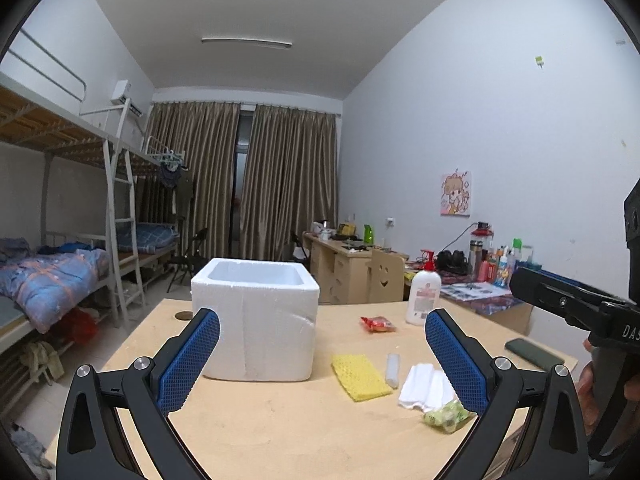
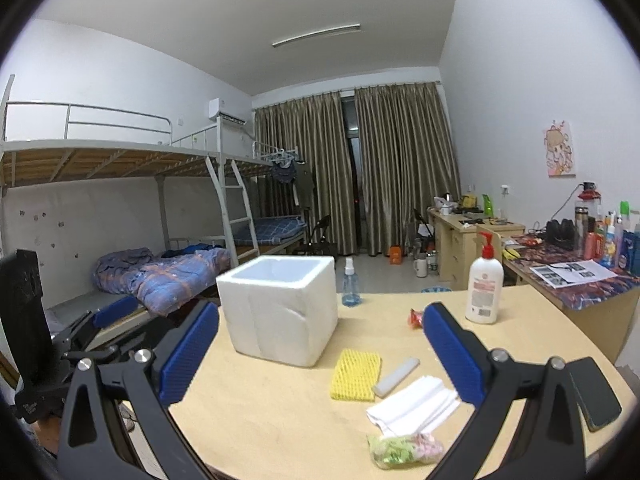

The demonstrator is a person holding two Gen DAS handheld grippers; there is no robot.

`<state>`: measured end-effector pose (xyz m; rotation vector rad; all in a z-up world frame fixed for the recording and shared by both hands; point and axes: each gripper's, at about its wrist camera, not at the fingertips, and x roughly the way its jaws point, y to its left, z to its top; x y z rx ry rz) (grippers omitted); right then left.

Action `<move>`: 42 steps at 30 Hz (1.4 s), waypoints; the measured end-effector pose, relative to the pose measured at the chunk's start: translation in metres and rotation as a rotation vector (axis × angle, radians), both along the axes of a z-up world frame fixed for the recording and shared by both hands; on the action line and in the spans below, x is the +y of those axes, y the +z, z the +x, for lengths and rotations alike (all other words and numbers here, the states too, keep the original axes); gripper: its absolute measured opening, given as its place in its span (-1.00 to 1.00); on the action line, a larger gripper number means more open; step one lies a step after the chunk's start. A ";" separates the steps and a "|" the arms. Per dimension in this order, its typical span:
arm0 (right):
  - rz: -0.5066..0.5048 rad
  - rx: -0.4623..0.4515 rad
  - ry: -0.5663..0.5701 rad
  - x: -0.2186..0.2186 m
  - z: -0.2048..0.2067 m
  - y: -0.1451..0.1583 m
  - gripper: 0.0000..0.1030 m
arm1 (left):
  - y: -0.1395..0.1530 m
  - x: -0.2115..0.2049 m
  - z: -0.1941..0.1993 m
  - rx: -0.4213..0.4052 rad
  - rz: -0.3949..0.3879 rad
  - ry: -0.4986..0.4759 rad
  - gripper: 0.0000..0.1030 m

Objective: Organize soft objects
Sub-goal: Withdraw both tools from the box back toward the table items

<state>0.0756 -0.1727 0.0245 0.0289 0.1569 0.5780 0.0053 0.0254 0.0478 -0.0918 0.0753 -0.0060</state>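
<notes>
An open white foam box [image 1: 256, 316] [image 2: 282, 312] stands on the wooden table [image 1: 260, 432] [image 2: 280, 420]. To its right lie a yellow mesh sponge [image 1: 360, 376] [image 2: 356, 374], a small white tube [image 1: 393, 370] [image 2: 396, 376], a folded white cloth [image 1: 424, 386] [image 2: 412, 404], a green-and-pink bag [image 1: 446, 416] [image 2: 404, 450] and a red packet [image 1: 377, 323] [image 2: 415, 317]. My left gripper [image 1: 322, 356] is open and empty above the table's near side. My right gripper [image 2: 320, 354] is open and empty, over the sponge area.
A white lotion pump bottle [image 1: 423, 294] [image 2: 485, 286] stands at the table's far right. A blue spray bottle [image 2: 351, 284] stands behind the box. A dark phone [image 1: 534, 354] [image 2: 594, 394] lies at the right edge. Bunk beds stand left, desks right.
</notes>
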 end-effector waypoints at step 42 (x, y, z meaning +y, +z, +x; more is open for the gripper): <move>-0.094 0.219 -0.106 -0.030 0.034 -0.096 1.00 | -0.090 -0.027 0.063 0.181 0.053 -0.130 1.00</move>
